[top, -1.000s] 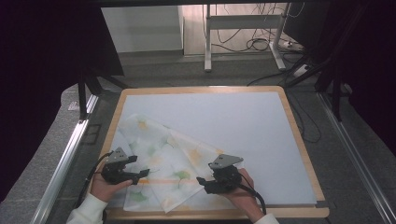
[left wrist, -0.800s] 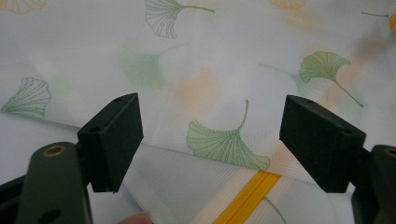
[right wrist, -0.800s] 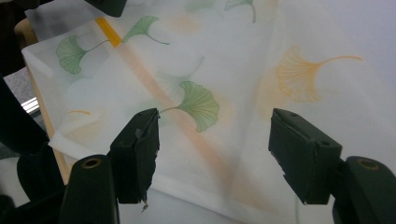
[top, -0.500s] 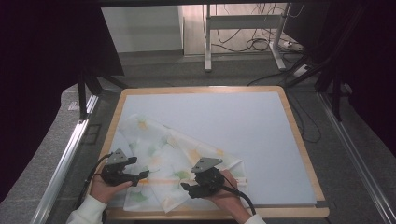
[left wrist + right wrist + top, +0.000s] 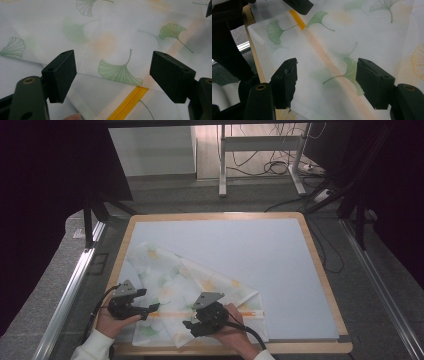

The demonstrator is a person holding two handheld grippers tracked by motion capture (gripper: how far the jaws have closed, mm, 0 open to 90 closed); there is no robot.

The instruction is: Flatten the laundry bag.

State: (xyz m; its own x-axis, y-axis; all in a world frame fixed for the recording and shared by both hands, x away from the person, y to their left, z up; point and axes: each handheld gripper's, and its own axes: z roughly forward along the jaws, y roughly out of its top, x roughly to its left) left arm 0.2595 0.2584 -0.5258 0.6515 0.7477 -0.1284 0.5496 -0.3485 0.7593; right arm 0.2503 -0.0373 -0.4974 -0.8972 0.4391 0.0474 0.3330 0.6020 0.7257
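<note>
- A thin white cloth bag printed with green and orange ginkgo leaves point(image 5: 192, 290) lies on the near left part of the pale blue, wood-framed table top point(image 5: 260, 250); its yellow zipper point(image 5: 172, 314) runs along the near side.
- One fold looks done: a corner of the bag has been turned over, so a slanted folded edge crosses the zipper, seen in the left gripper view point(image 5: 110, 81) just ahead of the jaws.
- The fold is rough. The layers lie loose and wrinkled rather than flat, and the outline is skewed to the table's edges.
- The left gripper point(image 5: 150, 308) sits over the bag's near left part at the zipper, its jaws spread wide with nothing between them.
- The right gripper point(image 5: 190, 327) hovers low over the near middle of the fabric, close to the table's near wooden edge point(image 5: 257, 58); its jaws are also spread and empty.
- By this judgement the work is around the middle. What seems left is to take a fresh hold of the cloth, fold again and smooth the result into a neat packet.
</note>
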